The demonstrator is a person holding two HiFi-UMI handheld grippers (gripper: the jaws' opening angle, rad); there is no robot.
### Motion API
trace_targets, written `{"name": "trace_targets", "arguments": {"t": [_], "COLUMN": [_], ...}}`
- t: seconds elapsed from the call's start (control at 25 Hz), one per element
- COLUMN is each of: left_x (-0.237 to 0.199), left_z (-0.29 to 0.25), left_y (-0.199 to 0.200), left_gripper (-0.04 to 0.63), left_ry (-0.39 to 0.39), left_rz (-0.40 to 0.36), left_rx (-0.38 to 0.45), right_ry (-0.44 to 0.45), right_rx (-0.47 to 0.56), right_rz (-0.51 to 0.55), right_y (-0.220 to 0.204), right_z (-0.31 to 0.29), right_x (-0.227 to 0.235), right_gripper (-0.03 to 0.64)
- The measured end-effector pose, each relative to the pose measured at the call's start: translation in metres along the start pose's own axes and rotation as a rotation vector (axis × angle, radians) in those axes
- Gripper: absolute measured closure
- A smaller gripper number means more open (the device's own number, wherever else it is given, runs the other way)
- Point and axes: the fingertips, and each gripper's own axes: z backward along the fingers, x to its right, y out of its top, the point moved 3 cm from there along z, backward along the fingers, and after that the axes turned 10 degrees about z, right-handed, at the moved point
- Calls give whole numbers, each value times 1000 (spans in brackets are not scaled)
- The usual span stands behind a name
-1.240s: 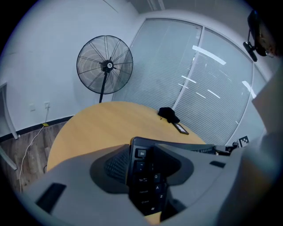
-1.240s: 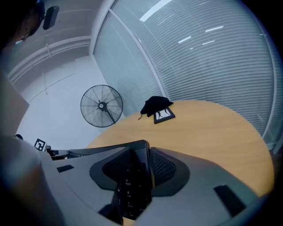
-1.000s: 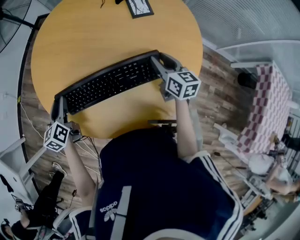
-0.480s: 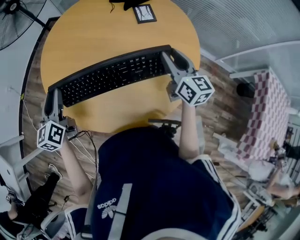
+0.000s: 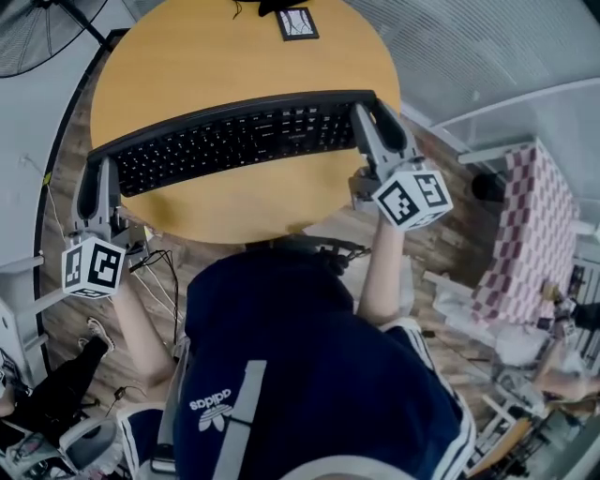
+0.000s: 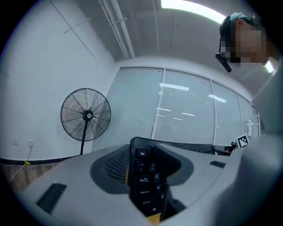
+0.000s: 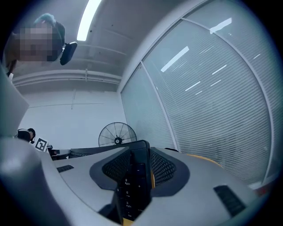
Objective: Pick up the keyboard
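Observation:
A long black keyboard (image 5: 234, 138) hangs level in the air above the round wooden table (image 5: 244, 56), held at both ends. My left gripper (image 5: 94, 184) is shut on its left end, where the Esc and Tab keys (image 6: 142, 176) sit pinched between the grey jaws. My right gripper (image 5: 372, 127) is shut on its right end; the numpad edge (image 7: 132, 181) stands upright between the jaws in the right gripper view. Marker cubes (image 5: 92, 267) (image 5: 412, 199) ride behind each gripper.
A small black-framed card (image 5: 298, 22) lies at the table's far edge. A pedestal fan (image 6: 86, 115) stands by the glass wall with blinds. The person's dark blue shirt (image 5: 300, 375) fills the near side. Cables (image 5: 155, 267) trail on the wood floor at the left.
The keyboard has risen off the table and turned from a slant to nearly level. Both grippers moved up and outward with it, still clamped on its ends.

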Motion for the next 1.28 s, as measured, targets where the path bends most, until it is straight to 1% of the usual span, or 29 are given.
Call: {"name": "trace_targets", "arguments": {"t": [0.04, 0.12, 0.2, 0.28, 0.4, 0.44, 0.52, 0.68, 0.84, 1.0, 1.28], "left_x": [2, 7, 1, -21, -60, -68, -76, -69, -65, -63, -66], "left_z": [4, 8, 2, -17, -48, -56, -62, -50, -44, -40, -44], "left_y": [5, 12, -2, -37, -101, -116, -132, -136, -135, -130, -146], "left_gripper": [437, 437, 437, 437, 437, 437, 437, 437, 437, 437, 437], "left_ry": [-3, -13, -23, -28, -37, -39, -37, -11, 4, 12, 26], "left_rz": [-6, -15, -6, 24, 93, 113, 135, 151, 139, 125, 147], "left_rx": [15, 39, 52, 54, 51, 55, 69, 110, 125, 128, 103], "right_ry": [7, 7, 1, 2, -3, -5, -4, 20, 40, 46, 47], "right_rx": [10, 31, 30, 4, -53, -64, -73, -59, -49, -47, -58], "right_rz": [17, 14, 11, 45, 111, 125, 145, 164, 164, 161, 164], "right_y": [7, 12, -2, -29, -75, -86, -93, -86, -87, -85, -94], "right_z": [1, 5, 4, -10, -34, -40, -45, -44, -41, -41, -47], "right_x": [-3, -5, 0, 6, 15, 17, 19, 20, 22, 20, 27], "right_gripper": [488, 488, 488, 488, 488, 488, 488, 488, 488, 488, 488]}}
